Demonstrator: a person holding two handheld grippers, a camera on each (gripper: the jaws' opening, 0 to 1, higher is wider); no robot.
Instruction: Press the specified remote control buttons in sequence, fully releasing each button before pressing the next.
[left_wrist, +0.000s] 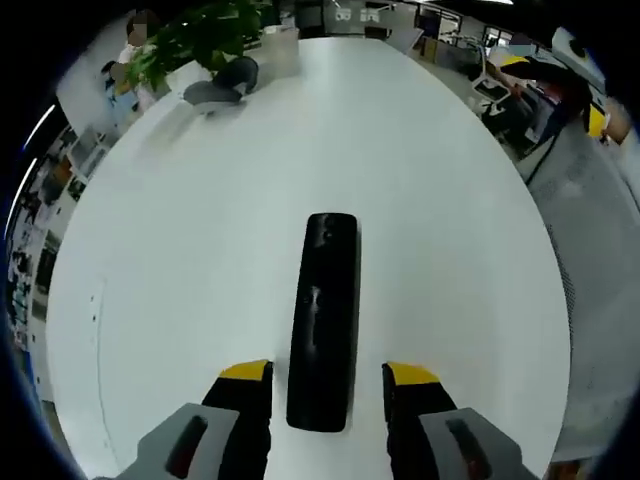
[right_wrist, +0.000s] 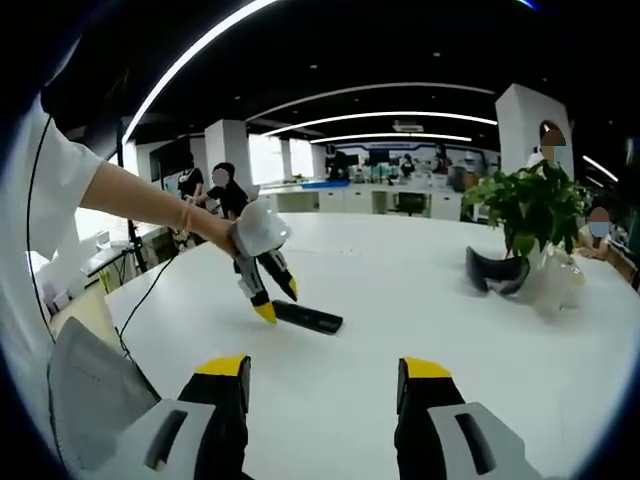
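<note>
Two yellow-tipped jaws of the left gripper (left_wrist: 328, 372) are standing apart, straddling the near end of the long black plastic remote control (left_wrist: 325, 322), which is lying on the white table (left_wrist: 180, 280). The right gripper (right_wrist: 325, 368) is hovering released, well apart from it.

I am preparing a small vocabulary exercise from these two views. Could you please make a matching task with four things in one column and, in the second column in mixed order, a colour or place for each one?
Things:
1. remote control
2. plant
3. left gripper
4. table

Descriptions:
A. white and bare over most of its surface
B. green leaves, at the far side of the table
C. black, lying flat on the table
D. open, yellow tips on either side of the remote control's near end

Right pairs: 1-C, 2-B, 3-D, 4-A
</note>
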